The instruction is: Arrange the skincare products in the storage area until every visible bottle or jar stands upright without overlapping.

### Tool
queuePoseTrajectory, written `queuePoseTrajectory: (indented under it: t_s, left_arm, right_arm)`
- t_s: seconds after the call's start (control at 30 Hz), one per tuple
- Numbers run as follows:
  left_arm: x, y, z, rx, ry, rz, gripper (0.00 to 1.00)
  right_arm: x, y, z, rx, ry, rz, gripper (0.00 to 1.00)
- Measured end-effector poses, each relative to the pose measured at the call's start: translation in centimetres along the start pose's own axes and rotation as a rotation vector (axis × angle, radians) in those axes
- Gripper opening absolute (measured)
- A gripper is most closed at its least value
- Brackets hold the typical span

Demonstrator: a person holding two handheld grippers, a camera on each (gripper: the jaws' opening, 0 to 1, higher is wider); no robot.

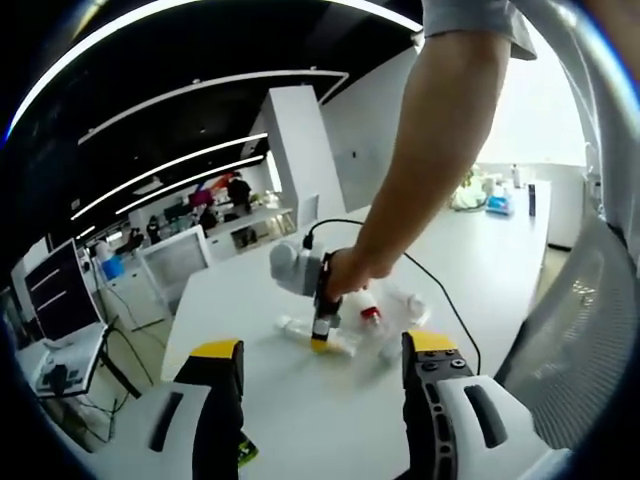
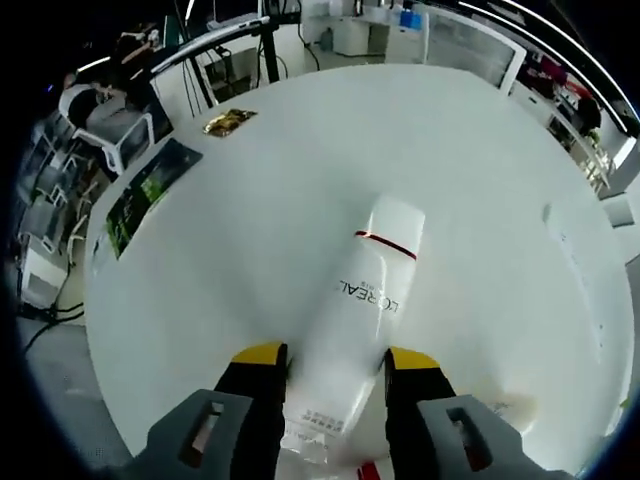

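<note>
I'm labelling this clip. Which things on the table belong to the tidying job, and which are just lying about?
Job:
- white L'Oreal bottle, lying between the right hand-held gripper jaws
- blurred pile of small bottles, one red-capped

Lying about:
- gold packet
- green leaflet
- black cable

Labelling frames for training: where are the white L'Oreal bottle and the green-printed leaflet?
White L'Oreal bottle (image 2: 365,300): right gripper view, on its lettered body.
Green-printed leaflet (image 2: 140,195): right gripper view, on its middle.
</note>
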State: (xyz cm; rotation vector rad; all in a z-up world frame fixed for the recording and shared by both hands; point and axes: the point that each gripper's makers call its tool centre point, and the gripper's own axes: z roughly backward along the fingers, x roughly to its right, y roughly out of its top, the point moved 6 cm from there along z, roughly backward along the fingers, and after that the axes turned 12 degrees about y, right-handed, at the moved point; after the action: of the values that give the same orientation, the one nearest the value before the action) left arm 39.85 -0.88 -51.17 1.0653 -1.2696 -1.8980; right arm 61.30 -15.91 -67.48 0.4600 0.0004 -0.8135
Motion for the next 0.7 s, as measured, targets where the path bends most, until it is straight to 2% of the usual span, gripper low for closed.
queuePoseTrajectory:
  t_s: [0.23,0.7]
  left_arm:
    - [0.07,-0.13,-0.03,-0.010,-0.004,-0.011,0.58]
    - [0.22,-0.37,-0.07,-0.026,-0.015,-0.024,0.55]
  right_arm:
    - [0.05,-0.06,0.00,-0.003,0.021,0.048,0.31]
    - [0.27,0.34,-0.09,-0.086,0.075,0.160,0.24]
